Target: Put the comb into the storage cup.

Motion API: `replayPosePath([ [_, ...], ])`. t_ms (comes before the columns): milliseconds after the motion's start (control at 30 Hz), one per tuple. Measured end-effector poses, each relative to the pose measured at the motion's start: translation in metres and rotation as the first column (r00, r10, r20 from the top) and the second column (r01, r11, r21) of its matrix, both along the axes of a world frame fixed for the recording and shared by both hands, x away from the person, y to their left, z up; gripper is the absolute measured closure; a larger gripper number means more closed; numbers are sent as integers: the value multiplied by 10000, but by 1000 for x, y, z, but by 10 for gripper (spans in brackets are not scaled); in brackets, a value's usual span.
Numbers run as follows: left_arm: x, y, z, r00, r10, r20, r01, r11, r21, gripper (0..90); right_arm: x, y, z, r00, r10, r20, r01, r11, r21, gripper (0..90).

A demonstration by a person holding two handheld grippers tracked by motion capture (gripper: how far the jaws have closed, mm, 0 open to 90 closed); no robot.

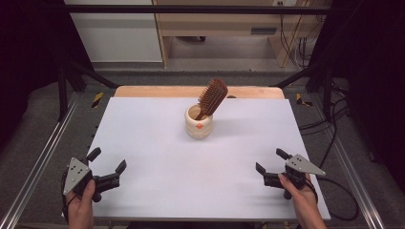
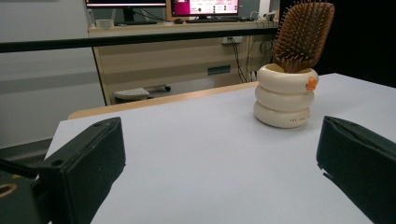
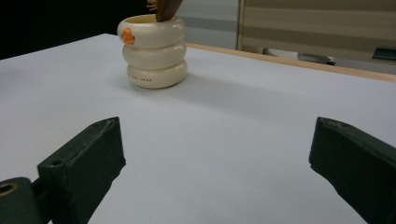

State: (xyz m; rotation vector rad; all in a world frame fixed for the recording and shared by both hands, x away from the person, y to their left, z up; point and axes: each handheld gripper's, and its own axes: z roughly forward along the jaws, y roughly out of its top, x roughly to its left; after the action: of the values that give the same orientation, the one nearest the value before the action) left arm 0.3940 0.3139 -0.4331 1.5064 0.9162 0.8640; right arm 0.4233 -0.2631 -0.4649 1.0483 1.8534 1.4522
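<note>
A wooden brush (image 1: 212, 97) is standing handle-down in a cream ringed cup (image 1: 198, 122) at the far middle of the white bench (image 1: 157, 191), its bristled head leaning up and to the right, clear of the rim. Both grippers are resting at the near edge, well apart from the cup: the left gripper (image 1: 107, 164) at the near left, the right gripper (image 1: 268, 162) at the near right, each with jaws spread wide and holding nothing. The cup is lying ahead and inward of each, at much the same remove. With the brush tilting rightward, its head is leaning toward the right gripper's side, so that hand looks the likelier to be reaching for it.
</note>
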Motion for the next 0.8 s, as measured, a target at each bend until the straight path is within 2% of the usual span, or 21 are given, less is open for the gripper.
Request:
replayPosePath([
  [800,1,-2,-1,9997,-225,-60,225,9997,41,14,13,27,-3,9975,690,-150,-690,9976,-10,36],
])
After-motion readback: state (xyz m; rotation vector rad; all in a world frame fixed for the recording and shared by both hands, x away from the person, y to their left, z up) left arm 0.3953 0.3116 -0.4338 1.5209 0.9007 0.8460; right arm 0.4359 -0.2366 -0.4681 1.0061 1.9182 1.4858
